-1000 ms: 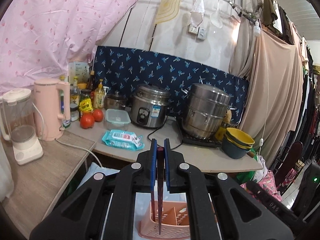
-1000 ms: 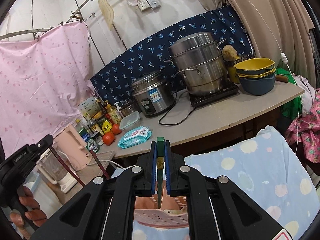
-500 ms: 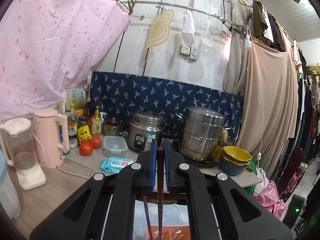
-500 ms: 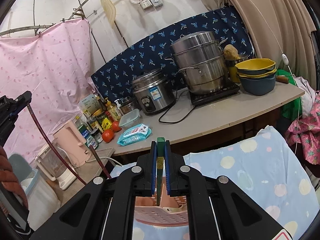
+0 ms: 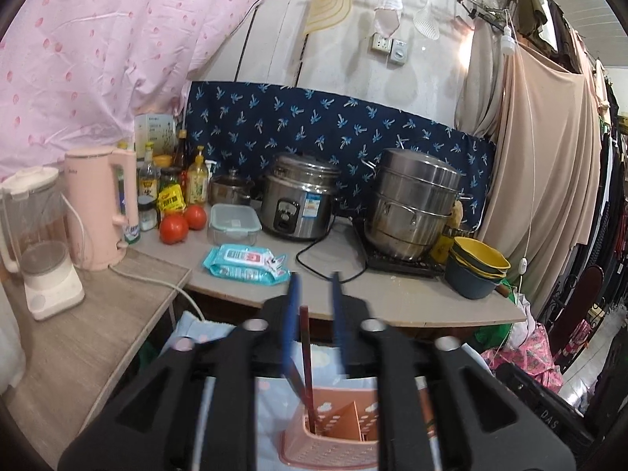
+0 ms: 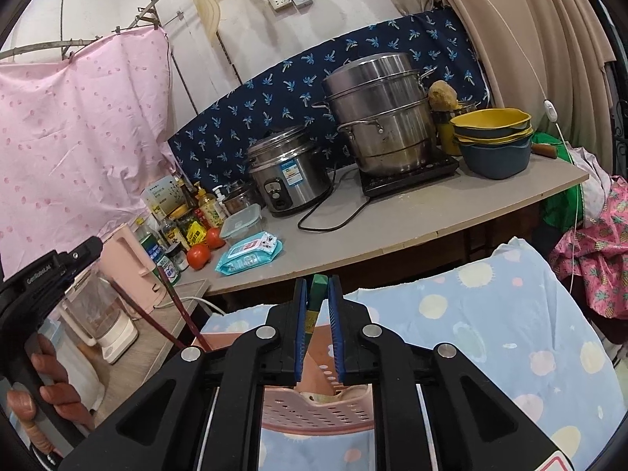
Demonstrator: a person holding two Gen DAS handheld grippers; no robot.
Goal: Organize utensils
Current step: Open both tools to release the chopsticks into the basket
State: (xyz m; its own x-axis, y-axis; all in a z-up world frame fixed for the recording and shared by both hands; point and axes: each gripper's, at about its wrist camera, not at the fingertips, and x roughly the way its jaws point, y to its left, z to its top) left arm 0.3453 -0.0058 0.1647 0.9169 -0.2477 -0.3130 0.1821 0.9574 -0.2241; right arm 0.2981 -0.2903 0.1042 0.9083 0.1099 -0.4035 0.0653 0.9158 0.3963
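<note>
A pink plastic utensil basket (image 5: 333, 443) with dividers stands on a light blue spotted cloth, right below both grippers. My left gripper (image 5: 314, 286) is open above it. Dark red chopsticks (image 5: 305, 357) stand loose between its jaws, their tips down in the basket's left compartment. My right gripper (image 6: 316, 294) has opened a little around a green-handled utensil (image 6: 316, 298) that leans over the basket (image 6: 314, 412). In the right wrist view the chopsticks (image 6: 172, 310) slant down from the left gripper body at the left edge.
A grey counter (image 5: 392, 294) behind carries a rice cooker (image 5: 298, 204), a steel steamer pot (image 5: 412, 208), stacked bowls (image 5: 477, 267), a wipes pack (image 5: 245, 261), tomatoes and bottles. A pink kettle (image 5: 102, 212) and a blender (image 5: 37, 243) stand on the wooden side table at left.
The left gripper came back down over the basket and opened, letting go of the chopsticks into it. The right gripper's jaws have parted slightly around the green-handled utensil.
</note>
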